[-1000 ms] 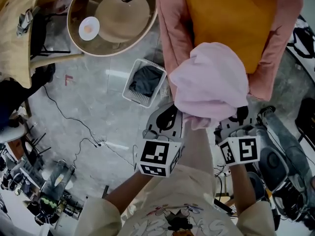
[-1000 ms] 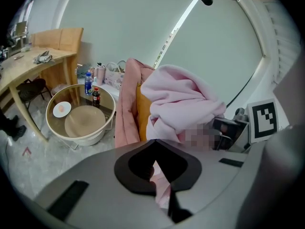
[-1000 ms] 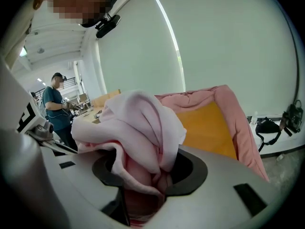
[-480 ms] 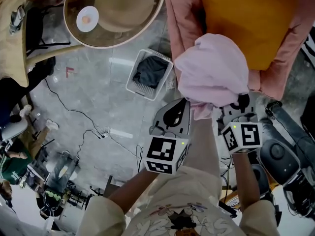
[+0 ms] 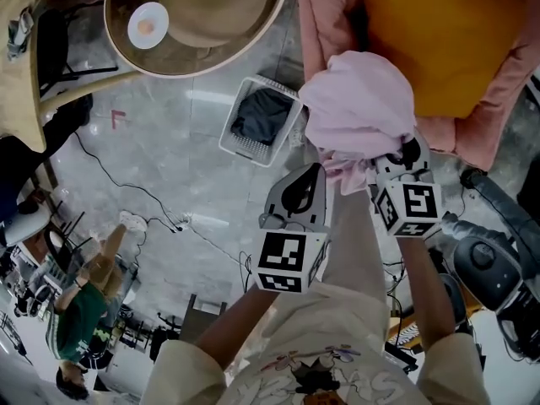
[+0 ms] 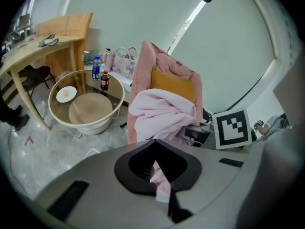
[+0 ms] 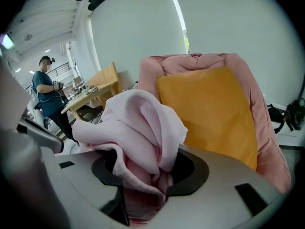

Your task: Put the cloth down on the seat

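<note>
Head view: the pale pink, soft crumpled cloth hangs bunched between both grippers, in front of the pink padded chair and over the front edge of its orange seat cushion. Whether it already touches the cushion I cannot tell.

The left gripper is clamped tight on a thin hem. The right gripper holds a thick wad that fills its jaws.

The cloth looks light, limp and not slippery. It should slump and spread once let go, so edge grips like these suit it.

Nothing lies on the cushion. A white slatted basket holding a dark garment stands just beside the chair. A round glass-topped table sits farther off, clear of the path.
</note>
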Motion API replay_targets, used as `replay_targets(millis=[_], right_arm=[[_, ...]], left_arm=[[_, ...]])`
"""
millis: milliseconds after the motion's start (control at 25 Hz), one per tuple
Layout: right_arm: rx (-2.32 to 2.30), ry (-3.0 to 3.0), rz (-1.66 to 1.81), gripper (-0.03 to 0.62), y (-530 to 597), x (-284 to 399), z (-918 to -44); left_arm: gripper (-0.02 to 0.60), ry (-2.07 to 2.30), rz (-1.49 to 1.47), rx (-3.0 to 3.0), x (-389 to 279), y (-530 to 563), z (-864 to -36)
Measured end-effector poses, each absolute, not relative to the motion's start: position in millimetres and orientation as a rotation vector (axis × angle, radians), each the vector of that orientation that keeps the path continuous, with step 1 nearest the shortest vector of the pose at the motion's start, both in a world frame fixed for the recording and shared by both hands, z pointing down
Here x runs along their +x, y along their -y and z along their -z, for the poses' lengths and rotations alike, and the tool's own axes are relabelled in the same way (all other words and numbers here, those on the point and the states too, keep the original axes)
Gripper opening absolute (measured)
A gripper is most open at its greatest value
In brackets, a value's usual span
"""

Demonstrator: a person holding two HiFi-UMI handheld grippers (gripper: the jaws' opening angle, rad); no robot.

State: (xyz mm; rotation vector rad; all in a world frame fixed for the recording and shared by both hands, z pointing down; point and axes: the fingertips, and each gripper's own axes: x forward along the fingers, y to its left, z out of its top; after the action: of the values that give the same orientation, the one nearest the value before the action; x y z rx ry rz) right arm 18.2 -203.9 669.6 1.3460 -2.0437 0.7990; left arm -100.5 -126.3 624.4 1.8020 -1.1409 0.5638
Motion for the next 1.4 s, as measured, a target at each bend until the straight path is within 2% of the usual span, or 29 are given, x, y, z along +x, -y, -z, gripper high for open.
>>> replay_targets(millis=[280, 680, 1400], right_arm=[[1.282, 1.987, -0.851, 0.238, 211, 16, -704], [1.219, 1.932, -0.862, 0.322, 209, 17, -710], [1.223, 1.982, -0.841, 0.334, 188, 29, -658]], left_arm=[[0.003, 1.132, -0.553, 1.785, -107, 126, -629], [0.003, 1.126, -0.535, 1.777, -92, 119, -634], [0.003, 1.132, -0.529, 1.823, -72, 110, -604]])
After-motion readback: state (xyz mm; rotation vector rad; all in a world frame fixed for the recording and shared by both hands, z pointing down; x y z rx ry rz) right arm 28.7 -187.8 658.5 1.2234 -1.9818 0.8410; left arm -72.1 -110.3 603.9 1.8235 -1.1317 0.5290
